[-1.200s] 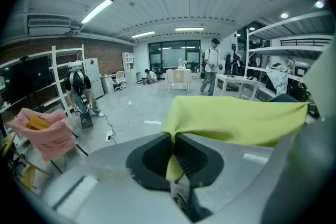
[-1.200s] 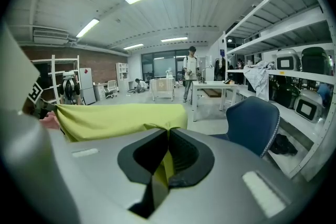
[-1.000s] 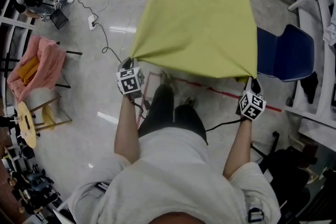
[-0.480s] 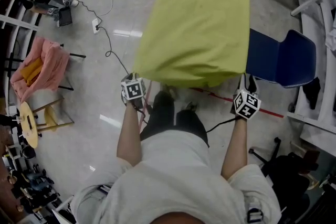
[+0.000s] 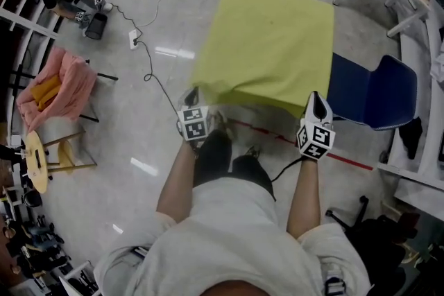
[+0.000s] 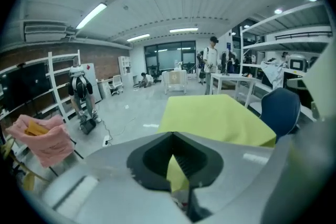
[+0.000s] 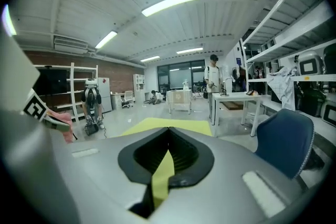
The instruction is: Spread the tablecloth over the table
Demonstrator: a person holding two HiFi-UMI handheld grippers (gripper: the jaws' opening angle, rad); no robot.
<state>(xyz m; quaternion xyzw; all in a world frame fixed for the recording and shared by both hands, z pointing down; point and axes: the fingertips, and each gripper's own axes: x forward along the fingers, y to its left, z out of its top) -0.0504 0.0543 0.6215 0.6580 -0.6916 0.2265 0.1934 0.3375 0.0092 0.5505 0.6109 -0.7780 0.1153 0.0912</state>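
Head view: tablecloth (image 5: 274, 38) lies spread (right tongs (image 5: 316, 99) closed).

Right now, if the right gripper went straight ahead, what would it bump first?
Probably the tablecloth. The right gripper has just closed its jaws, seemingly on its near edge.

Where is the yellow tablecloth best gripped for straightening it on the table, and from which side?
Pinch the tablecloth at its two near corners, coming from the near side. That hem hangs free, while the rest lies flat with nothing to pinch.
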